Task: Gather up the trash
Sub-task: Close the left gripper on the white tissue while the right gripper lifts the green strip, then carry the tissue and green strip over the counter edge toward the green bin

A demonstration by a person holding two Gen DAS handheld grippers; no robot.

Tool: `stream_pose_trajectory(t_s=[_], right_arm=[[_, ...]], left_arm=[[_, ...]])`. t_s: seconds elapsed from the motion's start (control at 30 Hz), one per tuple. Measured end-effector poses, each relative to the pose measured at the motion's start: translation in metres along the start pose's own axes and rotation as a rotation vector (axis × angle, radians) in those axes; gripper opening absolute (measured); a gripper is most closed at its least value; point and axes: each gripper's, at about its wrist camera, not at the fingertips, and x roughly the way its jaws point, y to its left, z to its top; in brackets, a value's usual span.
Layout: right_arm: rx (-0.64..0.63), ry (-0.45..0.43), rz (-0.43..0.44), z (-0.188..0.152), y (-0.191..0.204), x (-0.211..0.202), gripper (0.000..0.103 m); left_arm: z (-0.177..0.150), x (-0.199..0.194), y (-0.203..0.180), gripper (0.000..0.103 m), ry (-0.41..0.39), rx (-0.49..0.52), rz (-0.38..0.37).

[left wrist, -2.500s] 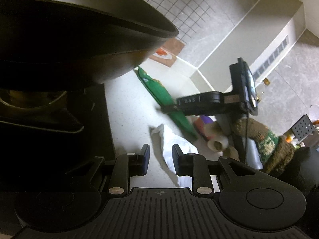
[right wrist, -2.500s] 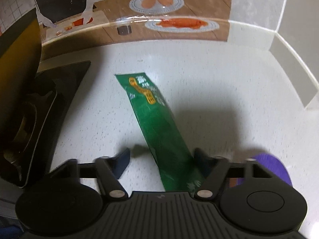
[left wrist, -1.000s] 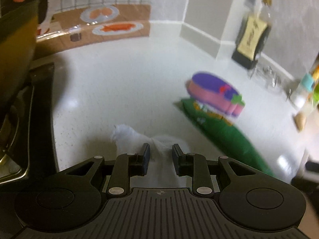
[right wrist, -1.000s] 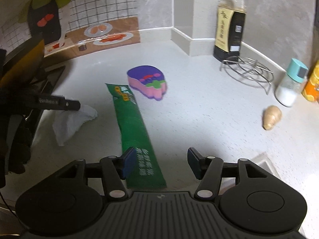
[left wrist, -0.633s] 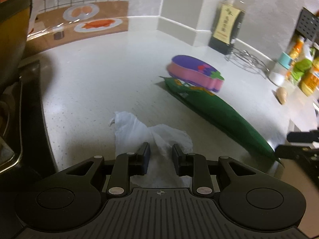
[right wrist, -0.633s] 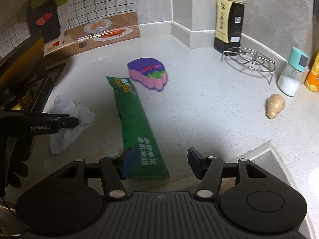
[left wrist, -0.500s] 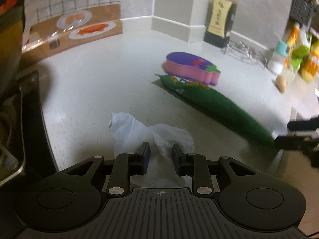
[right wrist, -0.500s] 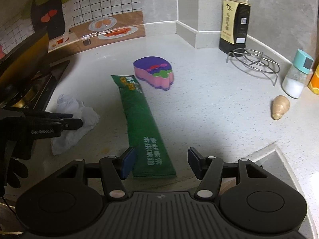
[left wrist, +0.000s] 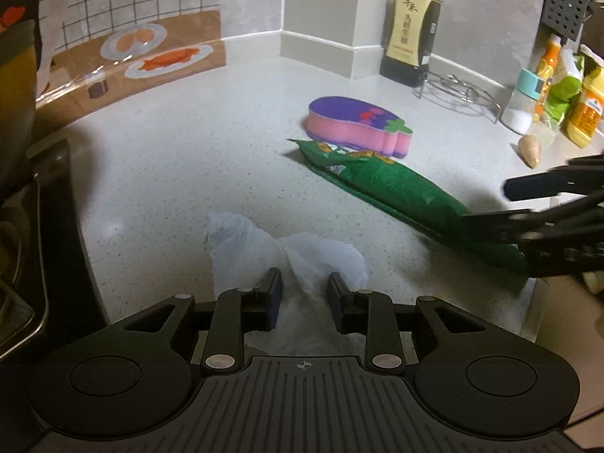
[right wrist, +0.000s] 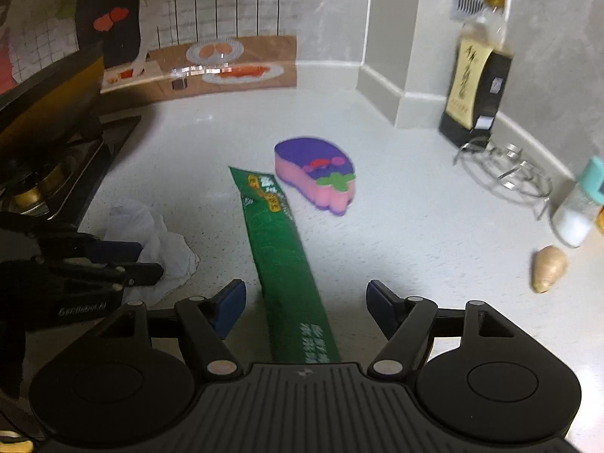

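On the left you see the stove (left wrist: 56, 226) edge, dark, and next to it the white tissue (left wrist: 264, 249) lies crumpled on the counter (left wrist: 188, 158). Your left gripper (left wrist: 304, 298) stands over its near part with the jaws narrow. The tissue is between them, but I cannot tell if the pads really press it. In the middle the green wrapper (right wrist: 281, 253) lies flat and long, its far end just beside the purple sponge (right wrist: 317, 177). Your right gripper (right wrist: 305, 304) is above the near end of the wrapper, and its jaws have just been opening, so they stand wide with the wrapper between them, not touched. To the right are the bottle (right wrist: 477, 87), the wire trivet (right wrist: 506, 173), the shaker (right wrist: 579, 207) and the ginger (right wrist: 549, 266). So I judge the task is only beginning: both pieces of trash are still on the counter, nothing is lifted, and no bin is in view.
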Motion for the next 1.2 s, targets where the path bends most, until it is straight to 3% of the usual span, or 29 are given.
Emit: stream_pose_trajectory(t_s=[0.17, 0.3, 0.47, 0.53, 0.6, 0.63, 0.8, 0.97, 1.2], right_arm=[[-0.026, 0.058, -0.006, 0.014, 0.012, 0.025, 0.071], [-0.020, 0.115, -0.039, 0.023, 0.018, 0.047, 0.071], [0.024, 0.164, -0.033, 0.027, 0.022, 0.060, 0.070], [0.020, 0.171, -0.034, 0.027, 0.026, 0.061, 0.057], [0.003, 0.166, -0.034, 0.026, 0.032, 0.057, 0.035], [0.000, 0.165, -0.035, 0.026, 0.034, 0.055, 0.035], [0.052, 0.140, 0.040, 0.027, 0.036, 0.031, 0.033], [0.090, 0.041, 0.110, 0.025, 0.034, -0.012, 0.033], [0.133, -0.044, 0.153, -0.017, 0.016, -0.076, 0.033]], left_arm=[[-0.003, -0.001, 0.024, 0.015, -0.011, -0.111, -0.077], [-0.010, -0.002, 0.048, 0.012, -0.020, -0.245, -0.167], [-0.019, -0.007, 0.055, 0.011, -0.039, -0.288, -0.205], [-0.021, -0.009, 0.056, 0.011, -0.048, -0.302, -0.219], [-0.023, -0.012, 0.057, 0.010, -0.063, -0.312, -0.229], [-0.023, -0.016, 0.057, 0.010, -0.073, -0.316, -0.233], [-0.026, -0.038, 0.058, 0.010, -0.135, -0.343, -0.233], [-0.029, -0.059, 0.048, 0.010, -0.170, -0.351, -0.207], [-0.042, -0.100, 0.001, 0.010, -0.202, -0.303, -0.210]])
